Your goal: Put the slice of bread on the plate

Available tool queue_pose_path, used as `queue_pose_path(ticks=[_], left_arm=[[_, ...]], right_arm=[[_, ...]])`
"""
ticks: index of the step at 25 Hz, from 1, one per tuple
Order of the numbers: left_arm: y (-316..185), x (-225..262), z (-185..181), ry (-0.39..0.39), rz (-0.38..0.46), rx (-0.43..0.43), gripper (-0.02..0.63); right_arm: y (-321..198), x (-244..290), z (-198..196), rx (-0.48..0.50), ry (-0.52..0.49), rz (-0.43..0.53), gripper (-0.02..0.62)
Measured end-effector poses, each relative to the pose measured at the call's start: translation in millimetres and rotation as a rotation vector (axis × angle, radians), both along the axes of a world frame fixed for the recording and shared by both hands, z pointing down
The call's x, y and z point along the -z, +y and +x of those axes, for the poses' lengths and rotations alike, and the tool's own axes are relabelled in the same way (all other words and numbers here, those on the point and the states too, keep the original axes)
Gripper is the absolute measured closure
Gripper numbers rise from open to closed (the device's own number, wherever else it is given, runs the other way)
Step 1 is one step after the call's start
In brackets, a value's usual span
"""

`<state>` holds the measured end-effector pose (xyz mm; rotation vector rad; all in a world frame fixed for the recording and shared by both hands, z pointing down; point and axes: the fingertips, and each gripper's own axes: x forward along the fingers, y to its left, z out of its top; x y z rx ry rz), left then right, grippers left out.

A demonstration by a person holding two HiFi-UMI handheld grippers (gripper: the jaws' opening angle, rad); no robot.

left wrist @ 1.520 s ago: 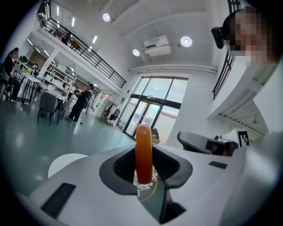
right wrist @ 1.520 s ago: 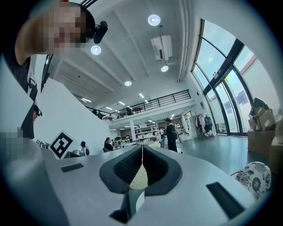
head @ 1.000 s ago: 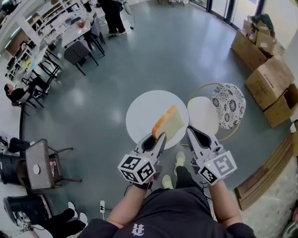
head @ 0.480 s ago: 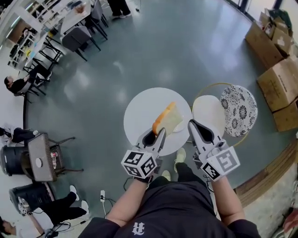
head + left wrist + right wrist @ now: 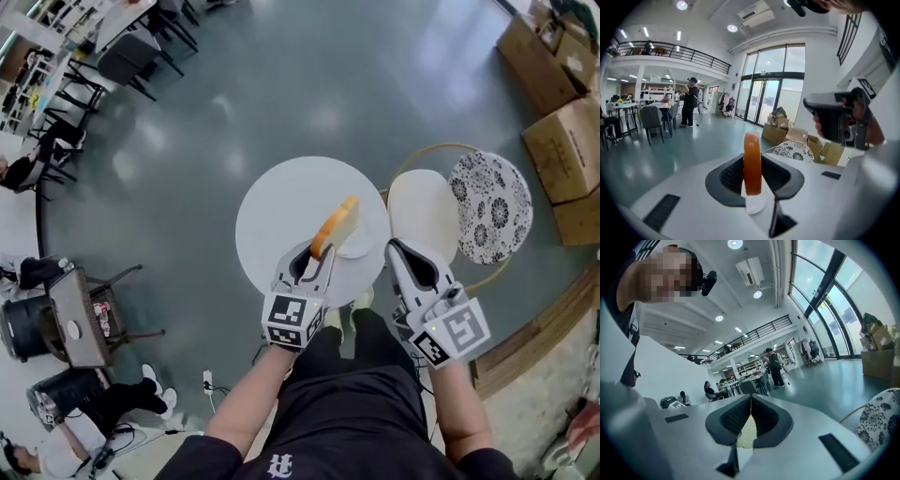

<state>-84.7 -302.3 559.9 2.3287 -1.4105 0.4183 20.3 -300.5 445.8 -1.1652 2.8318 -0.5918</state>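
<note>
Now my left gripper (image 5: 323, 253) pinches the bread slice (image 5: 337, 225) on edge just above the small white plate (image 5: 362, 247) — I'd lower gently, lay it flat, then let go; my right gripper (image 5: 399, 247) idles, jaws together, empty.

Black short-sleeved shirt (image 5: 356, 422), white emblem (image 5: 277, 463), perhaps a letter; grey left claw (image 5: 322, 251), right claw (image 5: 392, 246), 2 marker cubes (image 5: 293, 322).
</note>
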Motion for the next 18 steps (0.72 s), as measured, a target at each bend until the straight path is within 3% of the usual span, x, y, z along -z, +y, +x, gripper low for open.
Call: queue_pose_path(ticks=[10,18], left_arm=[[-16,-52,6,-0.23,0.147,-0.117,0.505],[-25,-106,20,-0.67,0.386,-0.286,0.505]], right_arm=[[-15,-61,-24,-0.005,0.043,0.023,0.588],[-17,-88,-14,-0.055,0.028,0.042,0.588]])
